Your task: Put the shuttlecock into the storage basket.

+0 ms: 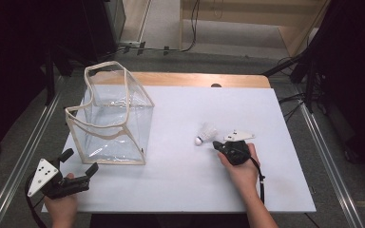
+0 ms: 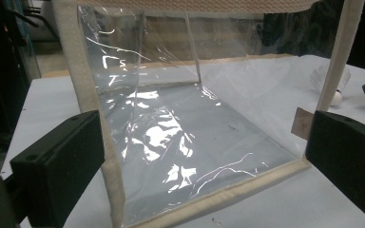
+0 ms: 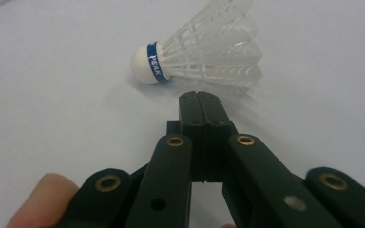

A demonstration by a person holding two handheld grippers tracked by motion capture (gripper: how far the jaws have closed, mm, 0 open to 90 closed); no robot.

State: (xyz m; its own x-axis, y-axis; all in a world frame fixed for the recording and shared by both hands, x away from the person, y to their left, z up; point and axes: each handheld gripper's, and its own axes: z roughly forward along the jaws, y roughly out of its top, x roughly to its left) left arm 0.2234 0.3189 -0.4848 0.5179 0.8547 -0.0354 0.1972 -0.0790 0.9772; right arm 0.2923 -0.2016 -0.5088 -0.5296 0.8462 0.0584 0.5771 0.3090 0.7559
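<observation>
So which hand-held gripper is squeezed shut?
The right hand-held gripper, next to the shuttlecock: its jaws press together. The left hand-held gripper gapes wide at the clear bag.

White shuttlecock (image 1: 206, 134) on its side, beside upright clear bag (image 1: 111, 116)

A rectangular white tabletop (image 1: 266, 118) lies on a light wooden base whose far edge (image 1: 195, 79) is exposed. The floor is grey carpet (image 1: 328, 156). Metal floor rails (image 1: 24, 152) flank the table. Black cables (image 1: 190, 33) run across the far floor.
</observation>
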